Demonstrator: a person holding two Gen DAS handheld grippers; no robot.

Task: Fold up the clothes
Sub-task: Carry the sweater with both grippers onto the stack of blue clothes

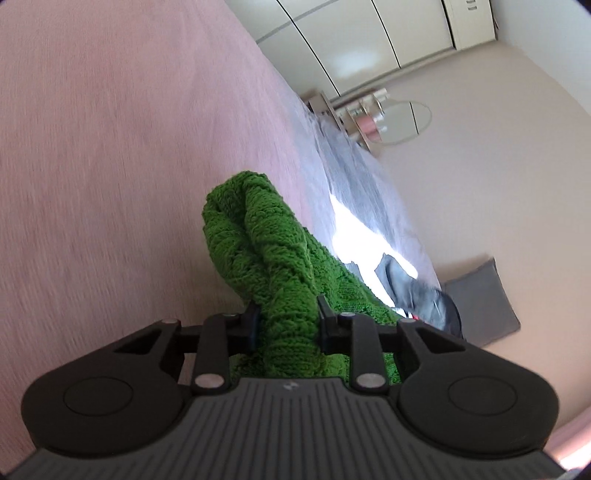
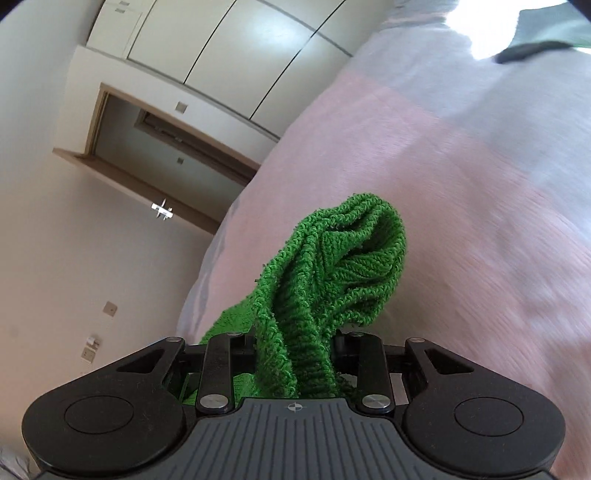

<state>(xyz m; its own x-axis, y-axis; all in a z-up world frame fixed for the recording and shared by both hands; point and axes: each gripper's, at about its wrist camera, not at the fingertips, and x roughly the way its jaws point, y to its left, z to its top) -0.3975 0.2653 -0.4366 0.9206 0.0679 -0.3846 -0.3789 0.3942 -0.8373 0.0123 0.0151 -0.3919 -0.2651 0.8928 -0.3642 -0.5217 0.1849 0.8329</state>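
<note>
A green knitted garment [image 1: 266,240] is bunched between the jaws of my left gripper [image 1: 288,314], which is shut on a thick fold of it; the knit rises past the fingers and hangs above the pink bedspread [image 1: 110,166]. In the right wrist view another bunch of the same green knit [image 2: 332,266] is pinched in my right gripper [image 2: 295,343], shut on it, with a rounded fold standing up ahead of the fingers. Both bunches are lifted off the bed. The rest of the garment falls below the grippers and is mostly hidden.
The pink bedspread [image 2: 461,221] meets a grey sheet [image 1: 362,184] toward the bed's far end. Dark clothes [image 1: 417,291] and a grey pillow [image 1: 484,295] lie there. White wardrobes [image 1: 351,33], a round mirror [image 1: 402,122] and a doorway [image 2: 159,155] line the walls.
</note>
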